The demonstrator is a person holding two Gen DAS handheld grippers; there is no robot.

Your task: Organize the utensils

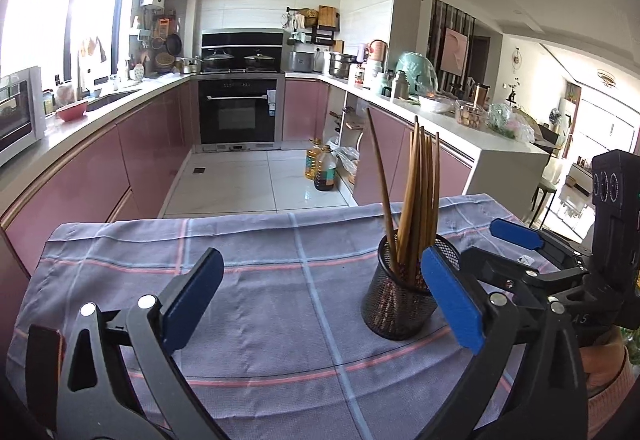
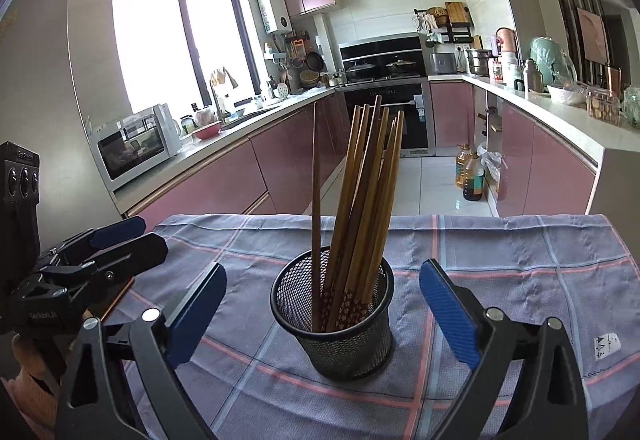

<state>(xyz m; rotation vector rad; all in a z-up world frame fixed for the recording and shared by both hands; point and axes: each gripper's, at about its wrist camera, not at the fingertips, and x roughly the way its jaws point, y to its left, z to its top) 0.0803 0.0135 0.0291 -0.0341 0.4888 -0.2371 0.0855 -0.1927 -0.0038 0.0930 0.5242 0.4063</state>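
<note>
So both your tongs are spread wide with nothing in them: the left tongs (image 1: 324,300) sit over bare checked cloth (image 1: 256,280) on the table, and the right tongs (image 2: 324,304) have the black mesh holder (image 2: 340,324) sitting between the blue pads (image 2: 448,310), untouched. The wooden chopsticks (image 2: 360,192) all stand bunched in that holder, leaning a bit, one off by itself.

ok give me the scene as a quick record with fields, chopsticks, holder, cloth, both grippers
chopsticks: wooden, bundled upright, leaning slightly, one standing apart
holder: black mesh cup, standing on the cloth
cloth: checked blue-grey, spread flat
left gripper: open, nothing between the pads
right gripper: open, holder between the pads, untouched
loose utensils: none seen
</note>
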